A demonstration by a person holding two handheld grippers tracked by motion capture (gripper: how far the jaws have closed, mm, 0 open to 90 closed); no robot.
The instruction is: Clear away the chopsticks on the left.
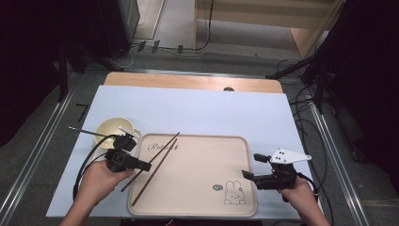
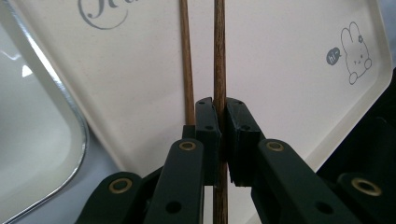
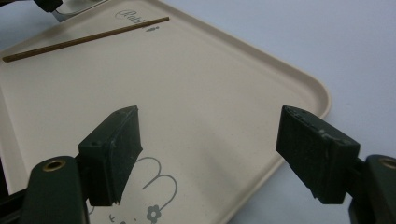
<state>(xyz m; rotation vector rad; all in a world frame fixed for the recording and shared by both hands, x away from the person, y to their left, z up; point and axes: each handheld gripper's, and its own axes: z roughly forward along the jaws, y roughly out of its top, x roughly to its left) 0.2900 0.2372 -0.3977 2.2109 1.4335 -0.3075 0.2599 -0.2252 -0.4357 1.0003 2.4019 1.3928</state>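
Note:
Two brown wooden chopsticks [image 1: 160, 153] lie slanted on the left part of a cream tray [image 1: 197, 188] that has a rabbit drawing. My left gripper [image 1: 142, 165] comes in from the tray's left edge, shut on one chopstick. In the left gripper view the black jaws [image 2: 222, 105] pinch that chopstick [image 2: 219, 60], and the other chopstick [image 2: 187, 60] runs just beside it on the tray. My right gripper [image 1: 251, 165] hovers at the tray's right edge, open, with nothing between its pads [image 3: 114, 149]. A chopstick [image 3: 84, 39] shows far across the tray in the right gripper view.
A cream bowl [image 1: 109, 129] with a shiny metal piece at its rim stands left of the tray, close to my left hand. Tray and bowl rest on a pale blue mat [image 1: 211, 110] over a wooden table. Cables trail on the floor at the right.

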